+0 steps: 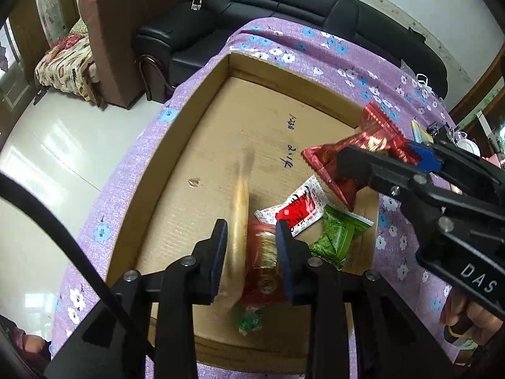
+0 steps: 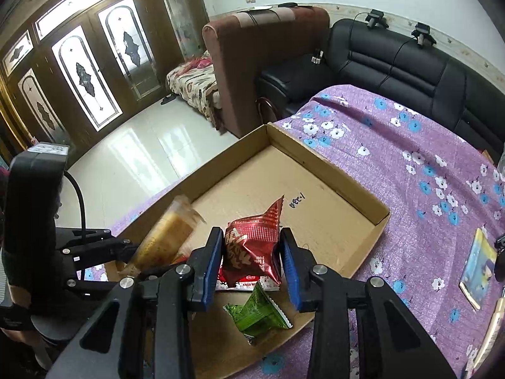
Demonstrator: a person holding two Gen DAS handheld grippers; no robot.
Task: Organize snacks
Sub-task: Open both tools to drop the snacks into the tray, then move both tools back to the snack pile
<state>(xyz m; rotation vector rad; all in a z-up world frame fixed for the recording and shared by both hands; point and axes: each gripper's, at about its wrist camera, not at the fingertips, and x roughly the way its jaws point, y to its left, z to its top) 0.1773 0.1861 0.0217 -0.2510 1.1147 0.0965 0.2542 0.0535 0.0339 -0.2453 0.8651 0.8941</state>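
A table draped in a purple cloth [image 2: 410, 170] printed with blue and white flowers carries everything. Directly on the cloth, at its left side, lies a shallow cardboard tray [image 2: 331, 170] with low walls, its left wall running along the table's left edge. On the cloth to the right of the tray, well apart from it, lies a small flat yellow-and-blue packet [image 2: 478, 268]. At the far right corner of the table a cluster of small items [image 1: 442, 129] sits on the cloth, too small to identify.
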